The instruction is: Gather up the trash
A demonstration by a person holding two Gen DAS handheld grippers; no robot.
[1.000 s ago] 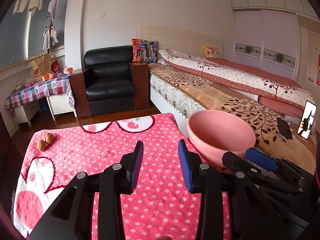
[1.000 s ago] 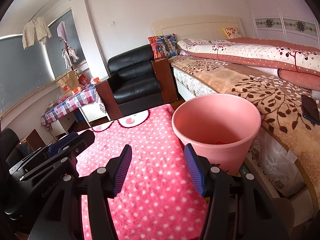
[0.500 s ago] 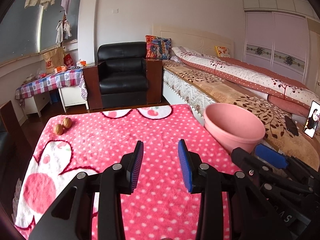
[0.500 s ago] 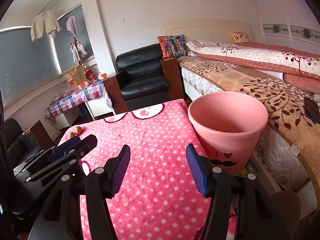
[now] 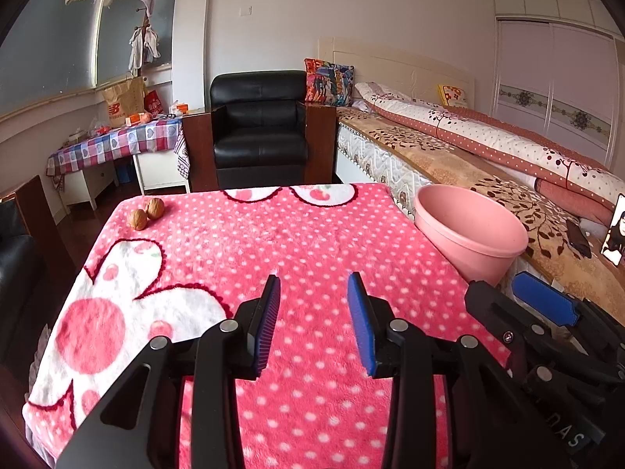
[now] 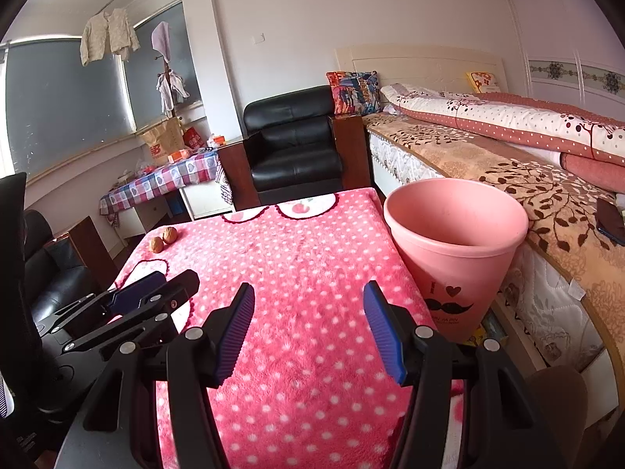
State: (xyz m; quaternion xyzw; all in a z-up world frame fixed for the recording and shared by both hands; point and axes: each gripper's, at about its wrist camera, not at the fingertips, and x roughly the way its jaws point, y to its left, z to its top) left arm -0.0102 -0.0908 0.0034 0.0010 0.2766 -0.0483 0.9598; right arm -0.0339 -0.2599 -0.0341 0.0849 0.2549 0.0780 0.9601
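Both grippers hover low in frame with jaws apart and empty — left gripper (image 5: 313, 314), right gripper (image 6: 308, 326) — over the blanket (image 5: 273, 242), and the two walnuts (image 5: 146, 213) lie far upper left, touching, nearer the left one, nothing between — bin (image 6: 455, 250) at right.

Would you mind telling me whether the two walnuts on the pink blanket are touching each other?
Cannot tell. In the left wrist view the nearer walnut overlaps the farther walnut with no gap visible, but they are too small to confirm contact; the right wrist view shows the same.
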